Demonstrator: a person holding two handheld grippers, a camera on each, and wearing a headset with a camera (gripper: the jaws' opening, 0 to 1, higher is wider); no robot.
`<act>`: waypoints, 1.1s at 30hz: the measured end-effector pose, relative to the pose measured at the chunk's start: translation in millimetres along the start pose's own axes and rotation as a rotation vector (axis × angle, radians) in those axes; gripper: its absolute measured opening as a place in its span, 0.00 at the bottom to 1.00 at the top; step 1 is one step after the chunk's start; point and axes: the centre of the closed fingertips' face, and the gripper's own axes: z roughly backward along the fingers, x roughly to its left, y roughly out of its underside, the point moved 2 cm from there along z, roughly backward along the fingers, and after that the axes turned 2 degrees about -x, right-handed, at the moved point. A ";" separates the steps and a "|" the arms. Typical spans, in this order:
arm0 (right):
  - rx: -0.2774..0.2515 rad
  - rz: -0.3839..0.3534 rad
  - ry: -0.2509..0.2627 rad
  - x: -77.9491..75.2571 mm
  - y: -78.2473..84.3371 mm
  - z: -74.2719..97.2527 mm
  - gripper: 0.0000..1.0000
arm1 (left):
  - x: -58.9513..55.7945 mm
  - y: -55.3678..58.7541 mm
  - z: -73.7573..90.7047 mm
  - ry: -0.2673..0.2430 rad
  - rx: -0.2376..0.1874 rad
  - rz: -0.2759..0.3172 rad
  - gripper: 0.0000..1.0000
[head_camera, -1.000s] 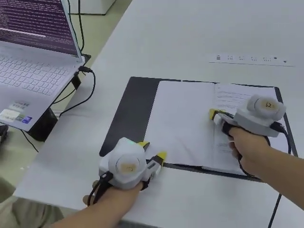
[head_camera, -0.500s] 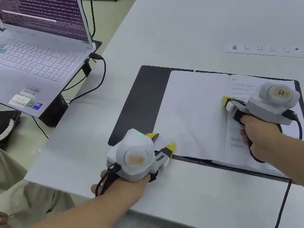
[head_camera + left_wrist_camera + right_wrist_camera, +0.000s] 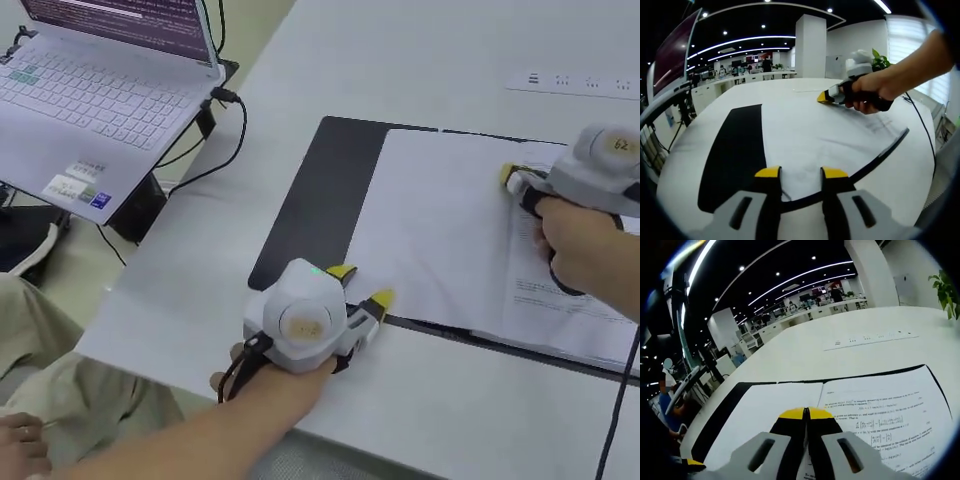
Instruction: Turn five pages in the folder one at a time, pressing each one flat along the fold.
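now left tool [image 3: 362,284], jaws apart, at near edge of folder [image 3: 330,200]; right tool [image 3: 510,175], jaws together, at its fold

The right gripper [image 3: 508,175], jaws pressed together, is travelling along the fold [image 3: 822,392] of the folder [image 3: 320,200], now nearer the far edge than a second ago. The head view is panning left.
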 end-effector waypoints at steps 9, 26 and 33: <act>0.002 0.051 0.017 -14.1 -17.6 -28.7 0.00 | 1.1 1.1 -0.7 0.000 -0.002 0.000 0.30; 0.001 0.028 -0.001 -19.9 -17.0 -36.7 0.00 | 1.6 1.8 -1.0 0.000 -0.004 0.002 0.30; 0.013 0.044 -0.025 -19.5 -10.0 -31.9 0.00 | 1.7 1.7 -1.0 -0.001 -0.004 0.006 0.30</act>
